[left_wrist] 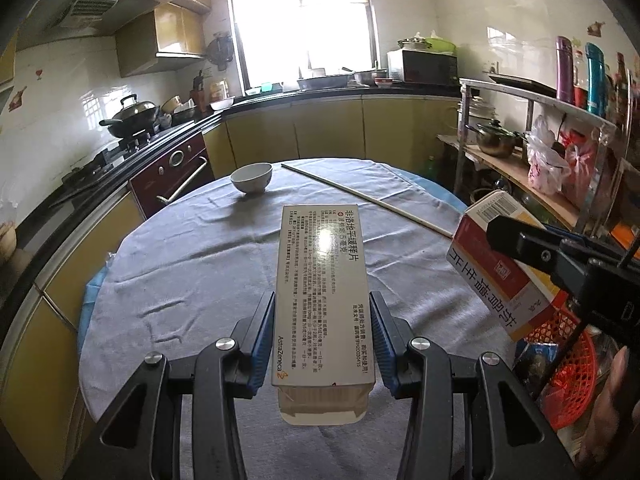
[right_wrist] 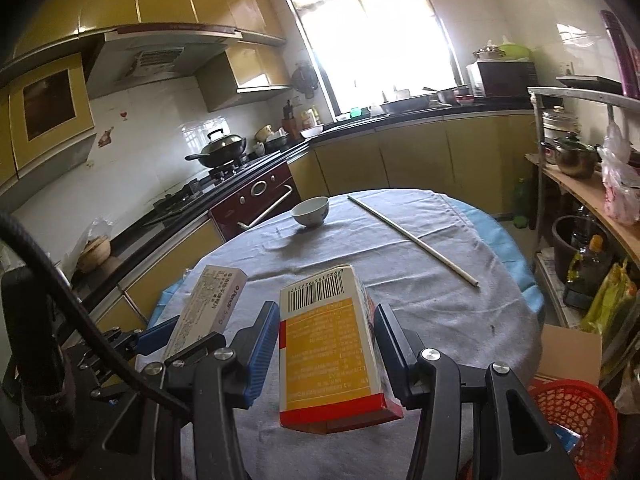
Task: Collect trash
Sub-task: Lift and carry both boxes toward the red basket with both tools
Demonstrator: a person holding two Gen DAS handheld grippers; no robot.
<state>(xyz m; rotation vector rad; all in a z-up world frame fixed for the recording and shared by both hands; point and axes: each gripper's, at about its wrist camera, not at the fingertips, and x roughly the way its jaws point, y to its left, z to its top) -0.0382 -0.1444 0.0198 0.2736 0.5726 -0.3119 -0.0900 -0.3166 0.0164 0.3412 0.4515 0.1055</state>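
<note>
White medicine box clamped in left jaws, orange-red box in right, both angled downward above table.

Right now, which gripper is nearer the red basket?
Right. The right gripper, shut on the orange box, is just up-left of the red basket at the table's edge. The left gripper, holding the white box, is further left, beyond the right one.

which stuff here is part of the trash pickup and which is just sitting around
Job: white box in left gripper; red-yellow box in right gripper; red basket.

Lying about: bowl, stick, wok, pot.
</note>
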